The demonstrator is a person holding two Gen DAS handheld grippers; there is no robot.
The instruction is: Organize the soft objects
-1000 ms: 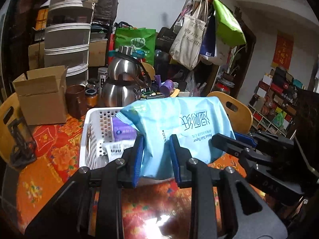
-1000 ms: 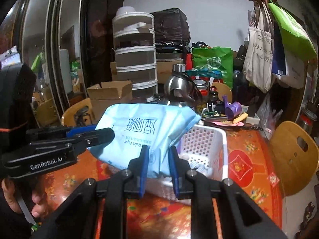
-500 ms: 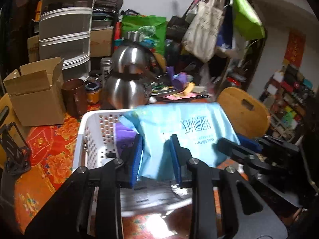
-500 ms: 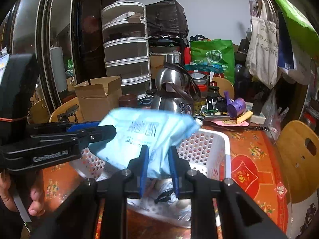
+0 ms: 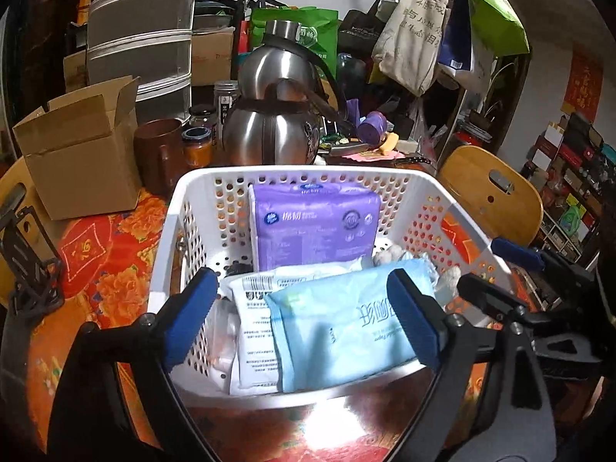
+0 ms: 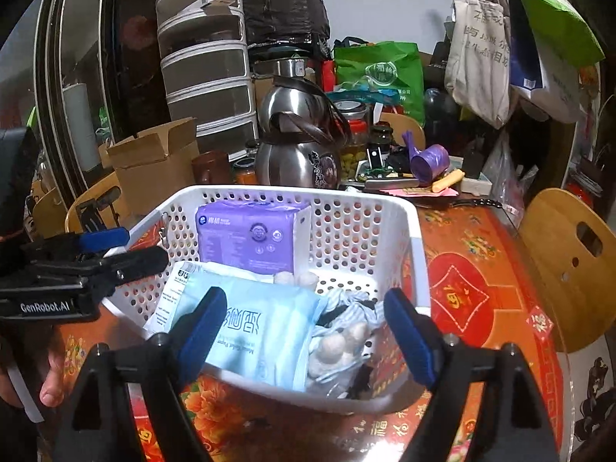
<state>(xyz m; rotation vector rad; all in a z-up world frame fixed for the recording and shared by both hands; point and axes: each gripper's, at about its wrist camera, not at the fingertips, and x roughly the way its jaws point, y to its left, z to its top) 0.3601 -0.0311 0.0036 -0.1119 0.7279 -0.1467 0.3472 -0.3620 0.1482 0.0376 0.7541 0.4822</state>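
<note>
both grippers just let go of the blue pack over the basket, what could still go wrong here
The blue pack lies tilted on a white pack with its near end at the basket rim, so it might slide out. Both the left gripper and right gripper have just been opening, and their pads sit close beside the pack; pulling back carelessly could snag it or nudge the light basket.

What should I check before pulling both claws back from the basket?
1. Left claw open, pads off the light blue pack: ok; its jaws have just been opening.
2. Right claw open, off the pack: ok; also just opened.
3. Light blue pack inside the white basket: ok, lying on the white pack.
4. Purple pack upright against the far wall: ok.
5. Pack clear of the near rim: cannot tell.
</note>
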